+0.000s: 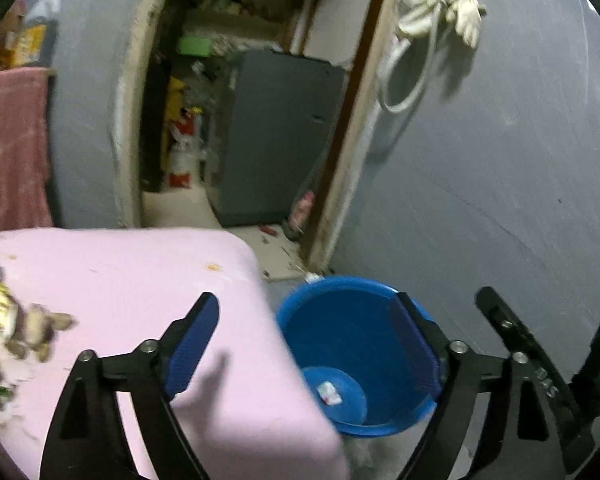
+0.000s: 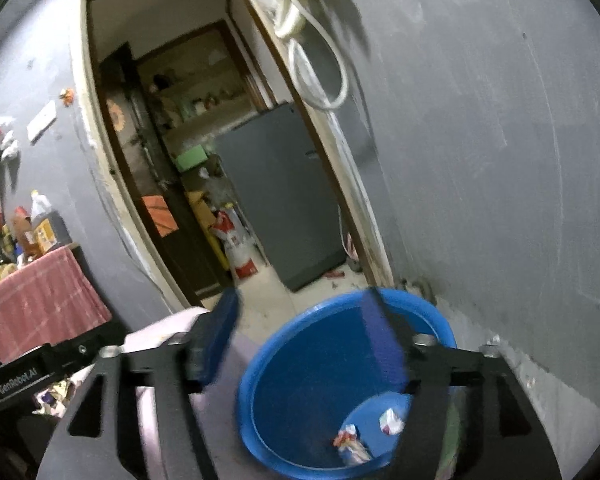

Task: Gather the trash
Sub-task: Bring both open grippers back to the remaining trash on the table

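Left tool [image 1: 306, 338] and right tool [image 2: 302, 340] both spread wide, nothing between the pads, above the round blue plastic bucket [image 2: 428, 314] on the floor beside the pink-covered bench [image 1: 140, 276]; bucket holds crumpled wrappers [image 2: 350, 442] at its bottom; more scraps, a heap of torn brown and yellow wrappers [image 1: 16, 320], lie at the bench's left edge; judged next: left tool to that heap, pinch one piece squarely, carry it clear over the rim before letting go.

Trash pile [image 1: 4, 320] blurred (cut off at left edge)
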Demonstrator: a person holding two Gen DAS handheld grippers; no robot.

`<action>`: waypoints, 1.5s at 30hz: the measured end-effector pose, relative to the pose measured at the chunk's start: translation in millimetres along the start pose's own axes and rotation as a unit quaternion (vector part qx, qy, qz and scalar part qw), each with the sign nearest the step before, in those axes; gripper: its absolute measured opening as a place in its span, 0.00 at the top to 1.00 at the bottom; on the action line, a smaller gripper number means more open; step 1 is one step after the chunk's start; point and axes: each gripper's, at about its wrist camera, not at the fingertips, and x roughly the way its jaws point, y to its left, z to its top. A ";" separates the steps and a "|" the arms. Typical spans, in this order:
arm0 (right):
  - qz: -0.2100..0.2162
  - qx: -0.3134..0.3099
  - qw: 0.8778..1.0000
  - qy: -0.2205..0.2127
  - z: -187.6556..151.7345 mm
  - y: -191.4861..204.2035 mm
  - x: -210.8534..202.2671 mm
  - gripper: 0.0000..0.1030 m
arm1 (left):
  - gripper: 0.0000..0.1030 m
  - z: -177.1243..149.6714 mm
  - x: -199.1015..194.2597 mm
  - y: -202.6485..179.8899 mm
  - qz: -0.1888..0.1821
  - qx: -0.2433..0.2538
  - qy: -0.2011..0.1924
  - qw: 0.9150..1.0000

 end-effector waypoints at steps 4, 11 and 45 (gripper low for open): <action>0.027 -0.020 0.999 -0.039 1.3 18.4 -12.0 0.10 | 0.06 1.5 -36.3 23.5 0.036 -0.013 -0.055 0.998; 0.086 -0.055 0.991 -0.090 -0.3 57.1 -27.4 0.00 | 0.02 2.8 -98.3 62.6 0.099 -0.022 -0.125 0.987; 0.278 -0.196 0.933 0.120 -79.2 244.3 5.7 0.00 | 0.02 -84.5 -197.2 219.8 0.229 -0.084 -0.058 0.968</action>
